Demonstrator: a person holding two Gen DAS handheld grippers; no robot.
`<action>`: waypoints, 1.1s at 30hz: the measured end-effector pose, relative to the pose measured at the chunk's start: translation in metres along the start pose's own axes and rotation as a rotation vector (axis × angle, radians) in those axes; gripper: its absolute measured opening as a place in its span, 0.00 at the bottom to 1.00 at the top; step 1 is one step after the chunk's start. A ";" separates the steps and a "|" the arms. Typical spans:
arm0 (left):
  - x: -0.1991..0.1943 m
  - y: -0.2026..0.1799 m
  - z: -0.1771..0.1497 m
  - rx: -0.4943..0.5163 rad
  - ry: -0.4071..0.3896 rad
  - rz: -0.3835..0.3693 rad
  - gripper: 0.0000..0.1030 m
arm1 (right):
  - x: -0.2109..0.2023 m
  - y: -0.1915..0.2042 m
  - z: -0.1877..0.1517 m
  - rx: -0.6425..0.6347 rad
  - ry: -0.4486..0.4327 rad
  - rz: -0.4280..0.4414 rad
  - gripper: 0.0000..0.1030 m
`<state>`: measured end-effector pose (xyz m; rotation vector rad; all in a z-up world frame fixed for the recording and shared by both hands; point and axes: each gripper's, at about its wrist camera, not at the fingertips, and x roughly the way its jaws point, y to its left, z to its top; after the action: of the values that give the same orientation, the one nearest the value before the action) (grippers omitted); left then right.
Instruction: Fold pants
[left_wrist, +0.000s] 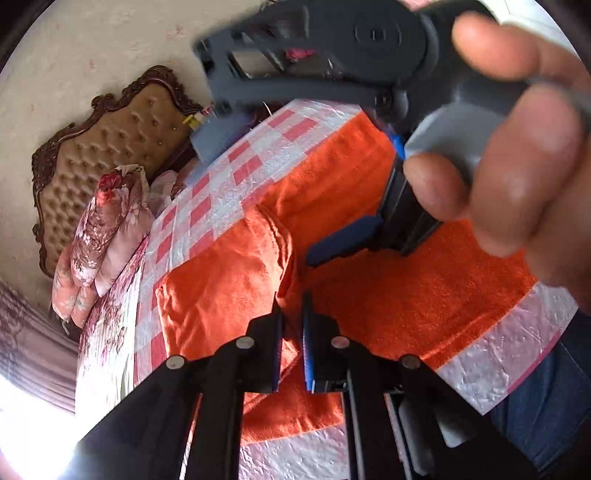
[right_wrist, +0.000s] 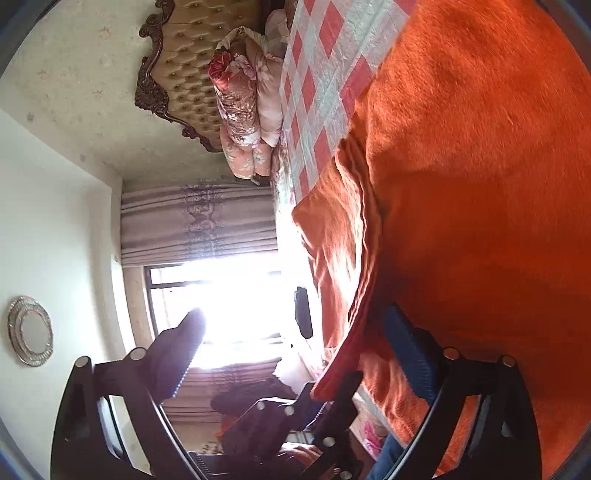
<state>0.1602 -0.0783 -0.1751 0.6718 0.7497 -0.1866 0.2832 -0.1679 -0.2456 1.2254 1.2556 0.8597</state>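
We have the orange pants (left_wrist: 369, 206) spread on the bed (left_wrist: 229, 173), over its pink-and-white checked cover, with the padded headboard (left_wrist: 110, 147) and a flowered pillow (left_wrist: 107, 221) at the far end. One edge of the fabric already lies doubled over itself, so we judge the fold to be under way, not finished.

Our left tongs (left_wrist: 291, 332) are nearly closed, the 2 pads almost together. Orange cloth shows around and between them, but we cannot tell for certain whether they pinch it. In the left wrist view our right hand (left_wrist: 535, 155) fills the upper right, wrapped around its tool, whose blue-padded finger (left_wrist: 343, 240) hovers over the pants.

Our right tongs (right_wrist: 295, 354) stand wide apart, with nothing clamped. The lifted, layered edge of the pants hangs between the 2 fingers, and the right-side pad sits close against the cloth without pressing it.

The next move, as we read it, calls for the right tongs to shut on that layered edge. Then both hands can carry it across and lay it flat, keeping the layers aligned so they do not slip apart.
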 end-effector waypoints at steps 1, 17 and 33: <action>-0.001 0.004 0.000 -0.018 -0.008 -0.004 0.09 | 0.004 0.001 -0.001 -0.010 0.005 -0.023 0.83; -0.030 -0.017 -0.004 -0.062 -0.123 -0.040 0.09 | 0.046 0.074 0.003 -0.488 -0.125 -0.589 0.08; -0.013 -0.073 -0.008 -0.017 -0.122 -0.063 0.09 | 0.010 0.039 0.016 -0.397 -0.188 -0.535 0.08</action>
<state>0.1179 -0.1311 -0.2068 0.6160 0.6550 -0.2762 0.3056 -0.1541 -0.2113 0.5938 1.1158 0.5465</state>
